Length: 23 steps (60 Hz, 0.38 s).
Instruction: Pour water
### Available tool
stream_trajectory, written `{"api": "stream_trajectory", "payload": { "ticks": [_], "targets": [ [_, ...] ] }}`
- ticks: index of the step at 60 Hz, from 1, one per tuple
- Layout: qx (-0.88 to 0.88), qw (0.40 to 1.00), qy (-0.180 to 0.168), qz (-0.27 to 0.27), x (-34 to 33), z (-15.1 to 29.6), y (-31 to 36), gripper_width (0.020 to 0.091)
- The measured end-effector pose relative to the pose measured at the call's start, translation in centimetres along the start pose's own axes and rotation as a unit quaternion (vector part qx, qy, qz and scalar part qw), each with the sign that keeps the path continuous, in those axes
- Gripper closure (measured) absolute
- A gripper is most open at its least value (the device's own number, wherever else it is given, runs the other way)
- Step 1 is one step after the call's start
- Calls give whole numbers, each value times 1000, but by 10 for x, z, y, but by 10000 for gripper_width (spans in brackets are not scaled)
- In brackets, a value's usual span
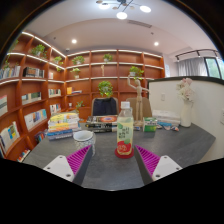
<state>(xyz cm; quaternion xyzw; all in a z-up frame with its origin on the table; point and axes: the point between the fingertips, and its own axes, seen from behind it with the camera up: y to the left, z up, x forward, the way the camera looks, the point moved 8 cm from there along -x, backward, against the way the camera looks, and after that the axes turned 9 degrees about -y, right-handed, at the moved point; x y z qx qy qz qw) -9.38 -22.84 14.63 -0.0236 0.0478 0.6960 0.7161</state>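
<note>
A clear drink bottle (124, 131) with a white cap and a red fruit label stands upright on the grey table (110, 165), just ahead of my fingers and a little toward the right one. A small pale cup (83, 137) sits beyond the left finger, left of the bottle. My gripper (113, 160) is open, its magenta pads (79, 157) spread wide with only bare table between them.
A stack of books (63, 126) lies at the table's left side, with more small items (150, 124) at the right. A dark chair (103, 107) stands behind the table. Wooden bookshelves (30, 95) line the walls, and a white counter (205, 105) rises at the right.
</note>
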Motion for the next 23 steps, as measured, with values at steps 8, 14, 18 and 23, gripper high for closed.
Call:
{"api": "stream_trajectory", "payload": {
  "ticks": [8, 14, 18, 23],
  "targets": [
    [-7, 1000, -9, 17, -18, 9, 13, 257],
    [-17, 999, -20, 20, -27, 15, 18, 257],
    [-18, 999, -28, 21, -29, 18, 22, 259],
    [-20, 999, -29, 25, -32, 19, 24, 260]
  ]
}}
